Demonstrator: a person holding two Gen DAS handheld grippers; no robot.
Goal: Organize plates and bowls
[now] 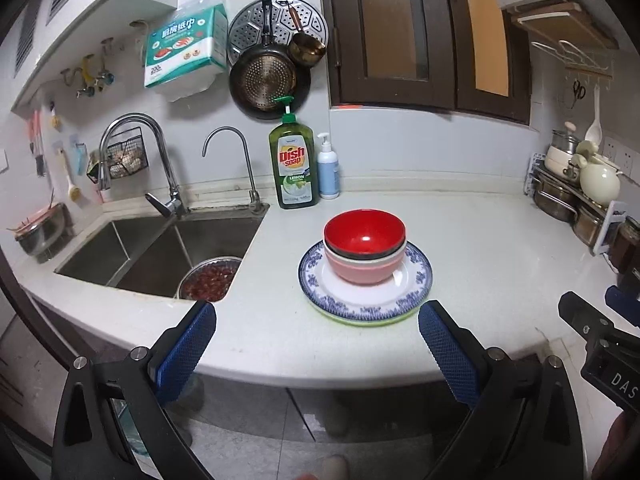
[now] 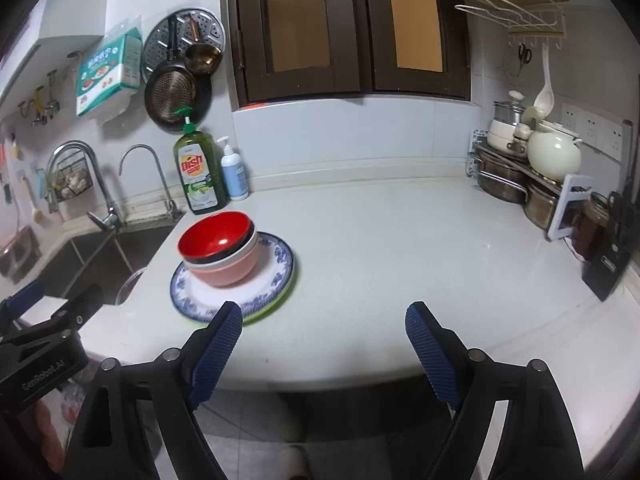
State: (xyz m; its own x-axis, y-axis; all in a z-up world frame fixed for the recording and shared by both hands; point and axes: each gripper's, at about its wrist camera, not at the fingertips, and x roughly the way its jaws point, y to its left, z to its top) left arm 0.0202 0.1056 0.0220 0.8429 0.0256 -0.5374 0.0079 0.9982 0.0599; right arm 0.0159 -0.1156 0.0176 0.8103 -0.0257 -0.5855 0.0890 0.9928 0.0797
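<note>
At the far left a steel sink [image 1: 160,252] is sunk into the white bench [image 1: 480,248], with a metal bowl of red food [image 1: 210,282] in its right basin and two taps behind it. Just right of the sink, against the wall, a green dish soap bottle [image 1: 294,164] stands beside a small white pump bottle [image 1: 328,172]. In front of them sits the stack: a red bowl [image 1: 364,234] nested in a pink bowl [image 1: 362,268], on a blue-patterned plate [image 1: 366,300] that lies on a green-edged plate [image 2: 276,304]. The left tool [image 1: 316,344] hangs near the bench edge, spread wide and empty, apart from the stack. The right tool [image 2: 324,344] is spread too, holding nothing. Far right, pots [image 2: 504,184] fill a rack.
</note>
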